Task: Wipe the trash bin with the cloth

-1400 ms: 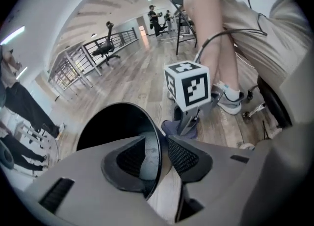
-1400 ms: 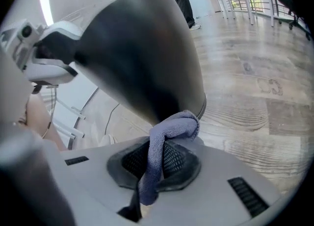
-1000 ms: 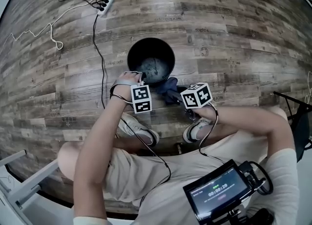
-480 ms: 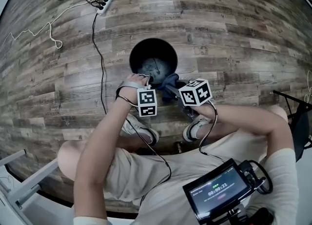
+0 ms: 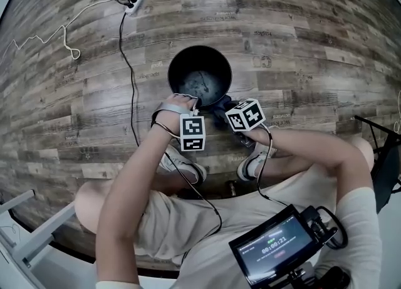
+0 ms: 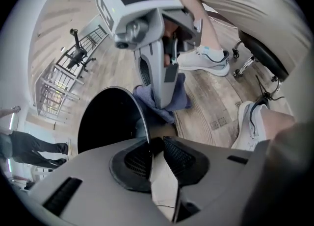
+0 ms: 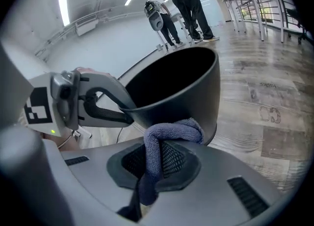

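Trash bin [image 5: 216,62] — black, round, open-topped, upright on the wooden floor [image 5: 313,43], just ahead of the seated person's shoes [image 5: 254,165]. Nothing shows inside it but a scuffed, paler bottom.

Left gripper [image 6: 156,144]: points steeply down at the bin's near rim. Its jaws have just been closing and now pinch the thin edge of the rim, one pad inside the wall and one outside. Judged to be a steadying hold, not a wiping one.

Right gripper [image 7: 152,159]: jaws clamped on the cloth [image 7: 171,132], a dark blue rag bunched into a roll that stands out past the jaw tips, with a tail trailing back under them.

Relation that governs the coming move: the bin's outer wall lies straight ahead of the right jaws. The bunched cloth looks to be touching that wall on the near side, below the rim and to the right of the spot where the left jaws hold. The wall rises upright in front of the cloth and curves away on both sides, so the stroke is best run along it — up toward the rim or round the curve — rather than pushed straight in.

Nearer hand: the right carries the cloth and is already at the wall. The left is at the rim and occupied.

Caution: a hard push could slide or tip the light bin if the rim hold slackens.
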